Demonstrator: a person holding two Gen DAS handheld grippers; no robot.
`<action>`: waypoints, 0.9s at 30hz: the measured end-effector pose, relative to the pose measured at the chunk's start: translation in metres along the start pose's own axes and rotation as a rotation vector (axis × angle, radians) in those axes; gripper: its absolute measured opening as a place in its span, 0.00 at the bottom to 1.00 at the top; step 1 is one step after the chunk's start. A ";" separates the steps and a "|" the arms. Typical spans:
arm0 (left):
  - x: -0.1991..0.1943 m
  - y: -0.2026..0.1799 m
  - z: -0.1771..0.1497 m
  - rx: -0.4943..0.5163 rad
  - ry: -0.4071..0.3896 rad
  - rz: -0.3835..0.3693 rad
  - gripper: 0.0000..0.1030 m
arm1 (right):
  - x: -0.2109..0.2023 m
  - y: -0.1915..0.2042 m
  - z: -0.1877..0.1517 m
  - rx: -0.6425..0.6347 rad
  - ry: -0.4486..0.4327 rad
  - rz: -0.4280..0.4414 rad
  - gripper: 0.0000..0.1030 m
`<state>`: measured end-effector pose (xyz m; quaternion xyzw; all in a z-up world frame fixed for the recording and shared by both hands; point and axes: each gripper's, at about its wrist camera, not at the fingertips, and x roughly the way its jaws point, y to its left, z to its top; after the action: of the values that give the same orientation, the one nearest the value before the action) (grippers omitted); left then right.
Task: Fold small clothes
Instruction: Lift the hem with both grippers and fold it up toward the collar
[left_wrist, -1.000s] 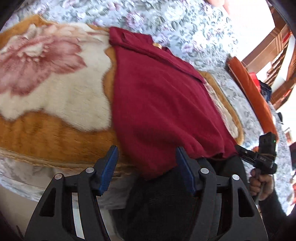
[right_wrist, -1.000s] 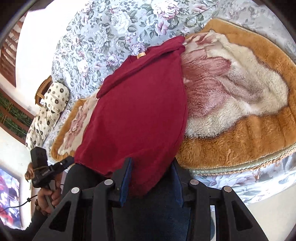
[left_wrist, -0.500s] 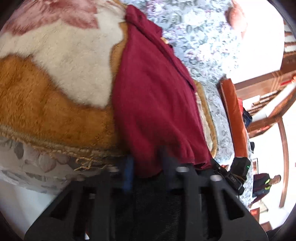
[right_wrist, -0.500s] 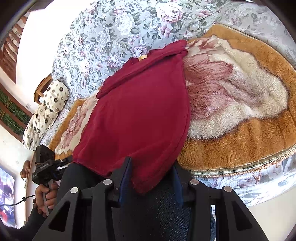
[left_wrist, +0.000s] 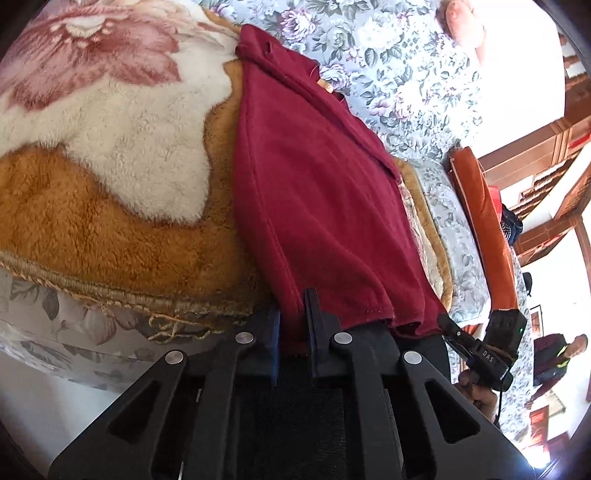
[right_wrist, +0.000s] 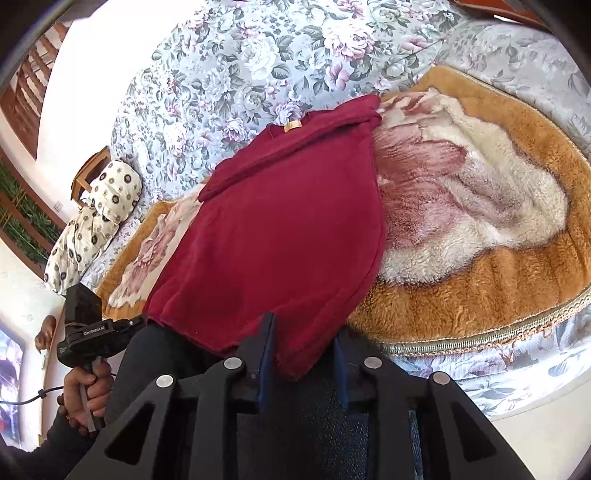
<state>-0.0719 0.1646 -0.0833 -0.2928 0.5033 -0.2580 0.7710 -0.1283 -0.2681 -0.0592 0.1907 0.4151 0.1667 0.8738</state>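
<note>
Now the maroon garment (left_wrist: 317, 206) lies on the plush blanket (left_wrist: 110, 229), hem over the bed's near edge. Left tongs (left_wrist: 293, 325) just closed, pinching the hem; right tongs (right_wrist: 304, 349) are closing around its other corner.

Overall light: bright daylight, soft and even over the dark red knitted garment (left_wrist: 325, 206) and the fluffy tan and cream floral blanket (left_wrist: 110, 177).
Light source: overexposed white areas at the right edge of the left wrist view and the upper left of the right wrist view.
Glare: those patches are blown out, with no detail.
Shadows: weak; a thin dark band under the garment's lower hem.
Sharpness: cloth weave and blanket pile are crisp at centre; no motion blur.
Distortion: strong fisheye bending; the grey floral upholstery (right_wrist: 229, 74) curves toward the rim.
Edges: black vignette in all corners.
Foreground: black gripper frames along the bottom are dark and low in detail.
</note>
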 end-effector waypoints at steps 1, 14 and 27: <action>0.000 0.003 0.000 -0.013 -0.002 -0.009 0.08 | -0.001 0.000 0.000 0.006 0.002 0.003 0.26; -0.049 -0.006 -0.008 0.017 -0.168 -0.030 0.06 | -0.036 0.015 0.006 -0.056 -0.105 0.050 0.08; -0.115 -0.033 -0.046 0.048 -0.252 -0.137 0.05 | -0.104 0.050 -0.016 -0.121 -0.101 0.139 0.08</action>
<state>-0.1590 0.2130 -0.0027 -0.3382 0.3750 -0.2831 0.8154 -0.2101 -0.2679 0.0239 0.1742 0.3454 0.2415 0.8900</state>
